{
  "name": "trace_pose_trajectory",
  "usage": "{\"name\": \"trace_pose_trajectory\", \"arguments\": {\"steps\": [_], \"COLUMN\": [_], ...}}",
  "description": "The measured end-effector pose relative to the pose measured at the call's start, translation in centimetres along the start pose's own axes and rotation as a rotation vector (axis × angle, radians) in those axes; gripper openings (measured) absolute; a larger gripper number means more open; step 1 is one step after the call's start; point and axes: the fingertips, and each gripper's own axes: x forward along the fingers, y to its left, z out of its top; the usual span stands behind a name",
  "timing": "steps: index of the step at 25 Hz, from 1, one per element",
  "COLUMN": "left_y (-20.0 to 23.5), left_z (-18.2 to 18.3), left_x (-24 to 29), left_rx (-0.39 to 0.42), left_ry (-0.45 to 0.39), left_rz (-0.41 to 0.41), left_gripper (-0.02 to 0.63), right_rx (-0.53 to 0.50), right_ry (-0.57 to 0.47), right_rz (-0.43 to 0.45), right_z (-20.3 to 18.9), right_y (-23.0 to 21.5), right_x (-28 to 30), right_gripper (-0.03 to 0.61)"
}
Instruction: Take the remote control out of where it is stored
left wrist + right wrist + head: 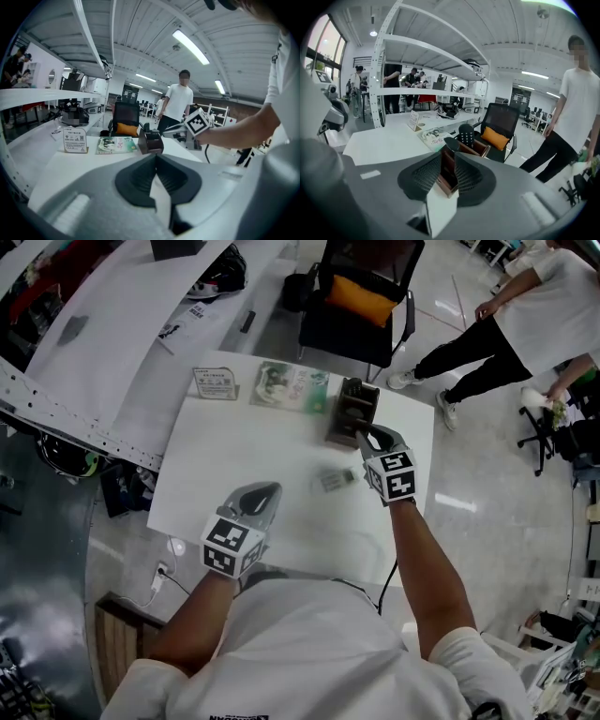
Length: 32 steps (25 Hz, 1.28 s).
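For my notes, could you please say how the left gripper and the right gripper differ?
The left gripper has its jaws together and empty; the right gripper has its jaws apart around a corner of the brown holder. The left gripper is over the near part of the table, short of the holder; the right gripper is at it, near the remote control inside. Both point toward the table's far side.

We list: right gripper [449, 161] shell, matt grey plastic, with black ribbed pads [423, 177]; between its jaws, holder [478, 151] of dark brown wood, smooth, low sheen; just beyond, remote control [466, 135], matt black plastic; to its left, table [389, 140], white, smooth, matt, and booklet [433, 135], glossy paper.
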Motion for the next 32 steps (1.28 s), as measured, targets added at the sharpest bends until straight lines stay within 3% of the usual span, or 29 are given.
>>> {"name": "trace_pose_trajectory", "arguments": {"steps": [8,11,17,23,32], "left_y": [0.1,0.0,0.3,0.1,0.4], "left_z": [-0.9,-1.1,-1.0,-1.0,-0.2], "left_x": [-0.4,-0.2,-0.6,-0.4,-0.6], "left_rx": [-0.027,-0.032,-0.034,-0.036,-0.020], "left_ry": [0.011,0.013,0.011,0.007,-0.003], "left_rz": [0.015,0.014,0.025,0.023,0.025], "left_gripper": [0.002,0.002,0.002,0.002,0.002], "right_rx": [-0.352,-0.435,-0.472,-0.479,-0.481], "right_ry": [0.113,0.132,0.147,0.143,0.065], "right_rz": [-0.041,-0.045,0.003,-0.011,-0.019], "right_z": [0.6,0.8,0.9,1.0,3.4], "right_y": [-0.8,-0.9,-0.1,-0.7,-0.1], "right_x": [3.3,4.2,5.5,4.9,3.4], "right_gripper": [0.157,0.167,0.150,0.112,0.098]}}
